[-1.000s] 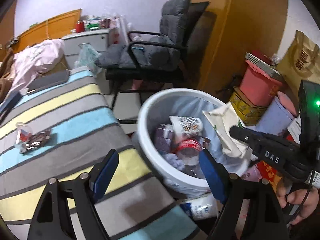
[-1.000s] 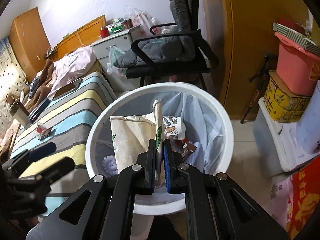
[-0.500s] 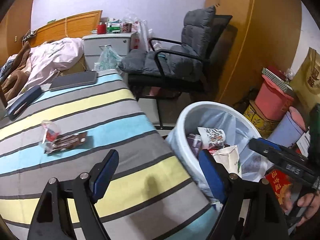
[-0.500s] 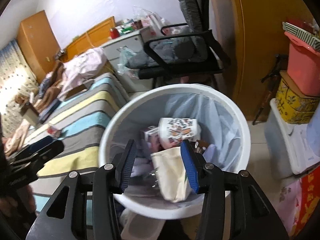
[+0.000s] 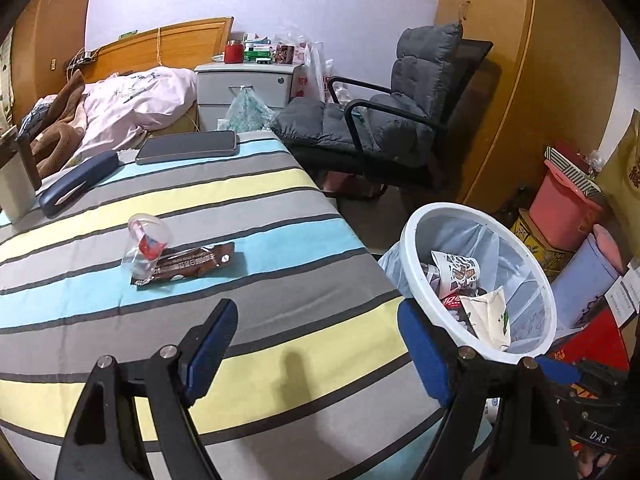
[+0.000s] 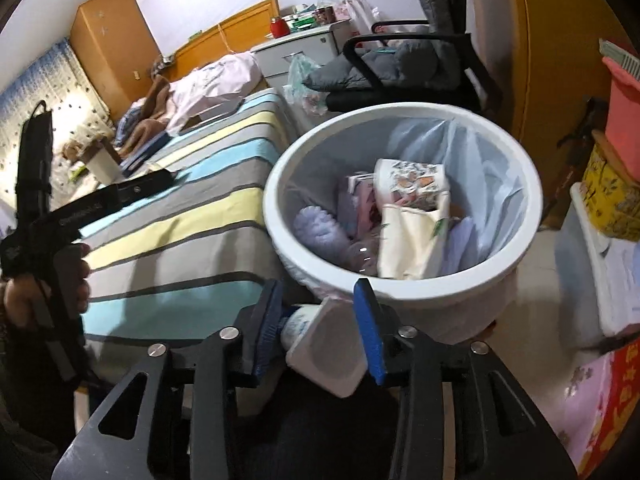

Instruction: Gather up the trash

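A clear plastic cup (image 5: 146, 240) and a brown snack wrapper (image 5: 192, 264) lie together on the striped bed (image 5: 260, 216). My left gripper (image 5: 316, 320) hovers open over the bed short of them, empty. Beside the bed stands a white bin (image 6: 272, 216), also seen in the left wrist view (image 5: 408, 240), holding a cream paper bag (image 6: 408, 240) and a printed paper cup (image 6: 412, 184). My right gripper (image 6: 316, 288) is low at the bin's near side, its jaws closing. A white container (image 6: 328, 352) with blue print lies between them, and the pads do not visibly press it.
A dark phone (image 5: 188, 148) and a navy case (image 5: 76, 188) rest further up the bed. A grey padded chair (image 5: 384, 120) stands behind the bin. A pink tub (image 5: 568, 196) and boxes crowd the right wall. A hand holds the left gripper (image 6: 152, 182).
The right gripper opened and the cream paper bag dropped into the bin; it then pulled back and down beside the bin. The left gripper swung away from the bin over the bed.
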`<action>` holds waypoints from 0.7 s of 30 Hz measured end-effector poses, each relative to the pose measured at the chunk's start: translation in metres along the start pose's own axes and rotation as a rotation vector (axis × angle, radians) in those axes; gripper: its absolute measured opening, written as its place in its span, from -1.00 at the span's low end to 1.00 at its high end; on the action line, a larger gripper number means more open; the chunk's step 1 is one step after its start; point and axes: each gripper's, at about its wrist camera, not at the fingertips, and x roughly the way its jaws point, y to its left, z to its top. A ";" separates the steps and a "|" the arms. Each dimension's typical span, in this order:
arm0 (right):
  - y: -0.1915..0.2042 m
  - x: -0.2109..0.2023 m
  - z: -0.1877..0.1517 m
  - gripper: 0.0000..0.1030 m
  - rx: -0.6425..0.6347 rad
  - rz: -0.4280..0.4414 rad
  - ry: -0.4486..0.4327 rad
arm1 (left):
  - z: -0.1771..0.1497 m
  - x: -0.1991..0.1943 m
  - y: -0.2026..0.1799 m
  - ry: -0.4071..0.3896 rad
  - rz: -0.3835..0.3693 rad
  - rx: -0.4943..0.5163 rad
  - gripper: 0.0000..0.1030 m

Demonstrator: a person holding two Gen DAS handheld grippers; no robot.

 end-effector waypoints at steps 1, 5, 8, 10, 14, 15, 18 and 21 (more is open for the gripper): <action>0.000 0.000 -0.001 -0.27 -0.002 -0.008 0.002 | -0.001 -0.001 0.001 -0.002 0.003 -0.001 0.63; 0.001 0.008 -0.009 -0.28 0.011 -0.022 0.053 | -0.001 -0.003 0.009 -0.008 0.013 -0.022 0.63; 0.001 0.019 -0.015 -0.28 0.021 -0.005 0.104 | -0.001 -0.005 0.015 -0.014 0.017 -0.038 0.63; 0.004 0.025 -0.016 -0.58 0.018 -0.001 0.119 | -0.001 -0.007 0.017 -0.016 0.019 -0.041 0.63; 0.006 0.023 -0.017 -0.71 0.007 -0.014 0.122 | -0.001 -0.010 0.021 -0.023 0.024 -0.045 0.62; 0.007 0.021 -0.017 -0.72 0.000 -0.023 0.121 | -0.001 -0.010 0.022 -0.026 0.025 -0.050 0.63; 0.007 0.017 -0.019 -0.75 -0.003 -0.035 0.117 | 0.000 -0.011 0.027 -0.028 0.028 -0.063 0.62; 0.009 0.012 -0.019 -0.76 -0.004 -0.044 0.107 | 0.001 -0.014 0.031 -0.031 0.032 -0.067 0.63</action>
